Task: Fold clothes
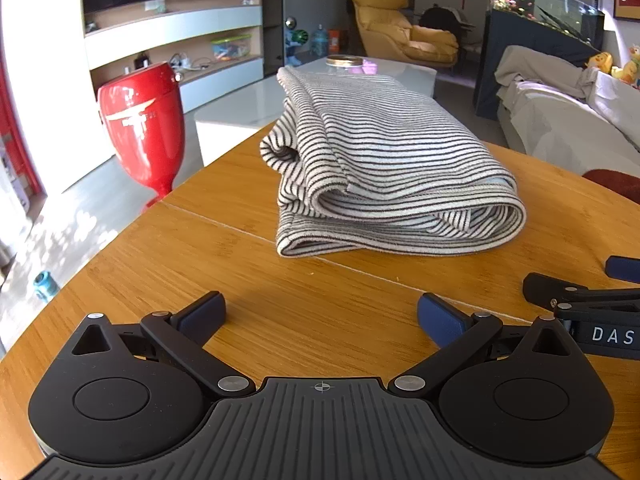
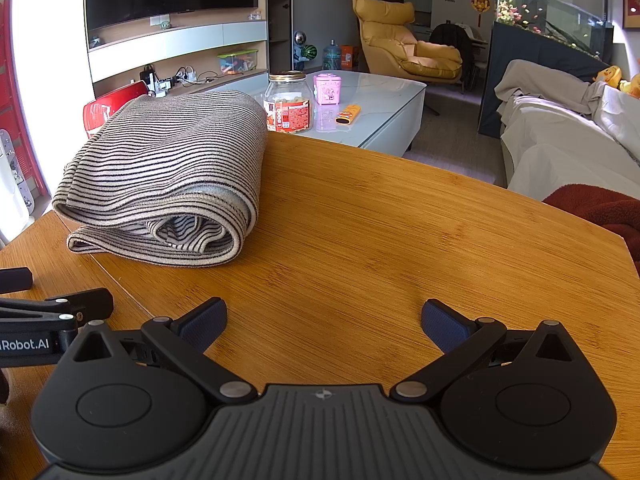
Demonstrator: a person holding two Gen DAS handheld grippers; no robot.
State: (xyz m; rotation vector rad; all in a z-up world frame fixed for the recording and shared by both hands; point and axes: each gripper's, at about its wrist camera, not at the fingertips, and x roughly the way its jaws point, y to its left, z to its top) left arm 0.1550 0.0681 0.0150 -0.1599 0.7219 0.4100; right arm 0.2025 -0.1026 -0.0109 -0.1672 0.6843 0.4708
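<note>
Striped garment (image 1: 384, 168) — soft knit cloth, slightly fuzzy at the edges. Table (image 2: 380, 232) — wood with fine straight grain, satin sheen. Left gripper (image 1: 321, 320), right gripper (image 2: 324, 324) — matt black plastic, textured blue pads, bright metal pins. Red vase (image 1: 142, 124) — glossy.

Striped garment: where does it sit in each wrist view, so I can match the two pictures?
Left wrist view: the folded striped garment lies centre frame, ahead of the open left gripper on the wooden table.
Right wrist view: the striped garment lies upper left, off to the left of the open right gripper.
Shared landmark: the yellow armchair in the background.
</note>
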